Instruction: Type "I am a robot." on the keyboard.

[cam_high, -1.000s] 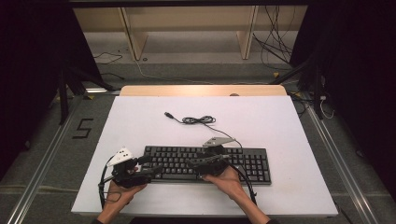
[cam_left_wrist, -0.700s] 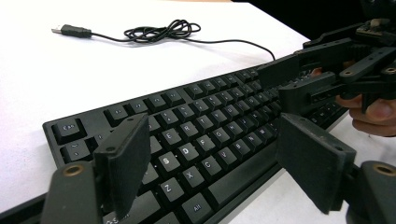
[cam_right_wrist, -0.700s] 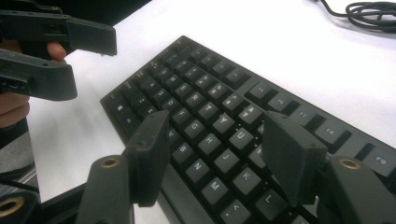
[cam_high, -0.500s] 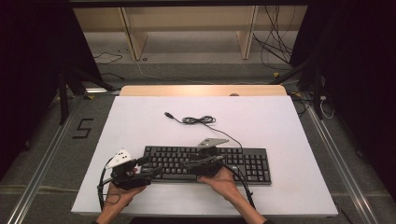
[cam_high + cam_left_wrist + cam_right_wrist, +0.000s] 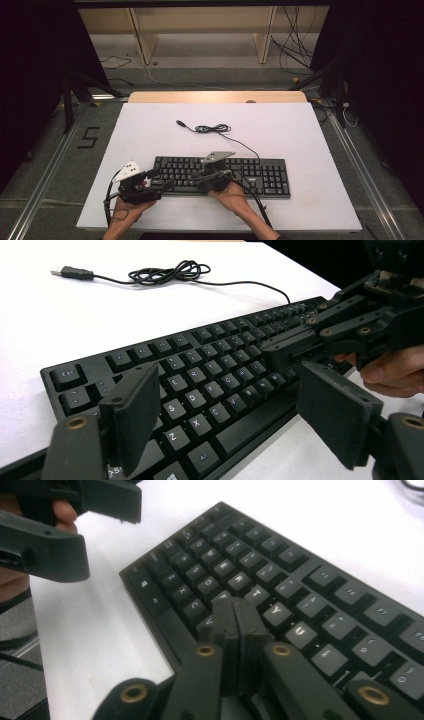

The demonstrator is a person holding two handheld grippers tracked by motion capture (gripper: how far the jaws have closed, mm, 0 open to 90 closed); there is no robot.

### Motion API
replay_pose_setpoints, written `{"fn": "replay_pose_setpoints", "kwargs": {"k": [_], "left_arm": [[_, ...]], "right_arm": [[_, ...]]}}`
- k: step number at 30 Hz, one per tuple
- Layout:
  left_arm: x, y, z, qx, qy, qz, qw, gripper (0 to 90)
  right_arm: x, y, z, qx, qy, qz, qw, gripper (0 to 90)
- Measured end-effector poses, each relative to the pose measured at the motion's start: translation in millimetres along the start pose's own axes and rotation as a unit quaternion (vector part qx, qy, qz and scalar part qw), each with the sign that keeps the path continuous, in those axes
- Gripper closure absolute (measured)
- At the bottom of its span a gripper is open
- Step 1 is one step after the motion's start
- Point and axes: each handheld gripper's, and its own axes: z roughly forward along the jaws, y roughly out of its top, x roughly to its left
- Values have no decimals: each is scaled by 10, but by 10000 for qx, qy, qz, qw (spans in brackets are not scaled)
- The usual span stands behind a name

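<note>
White tabletop [image 5: 310, 130] here, a black keyboard [image 5: 260, 175] lying flat near its front edge, its coiled cable [image 5: 212, 128] resting just behind.

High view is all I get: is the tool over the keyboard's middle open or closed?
Observer: Closed; the right gripper has its jaws pressed together, nothing between them.
Operator: Which key is it at?
Observer: Its tip lies right beside the T key of the keyboard.
Operator: And the other tool?
Observer: The left gripper is open, jaws wide apart over the keyboard's front left corner.
</note>
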Motion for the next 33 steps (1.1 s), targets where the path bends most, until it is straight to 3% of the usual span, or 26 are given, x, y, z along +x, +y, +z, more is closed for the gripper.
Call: {"fn": "replay_pose_setpoints", "kwargs": {"k": [14, 33], "left_arm": [[2, -3, 3, 7, -7, 11, 10000, 251], [11, -7, 5, 22, 12, 10, 10000, 250]], "right_arm": [[23, -35, 163, 257, -72, -45, 9996, 900], [28, -84, 215, 334, -151, -137, 9992, 900]]}}
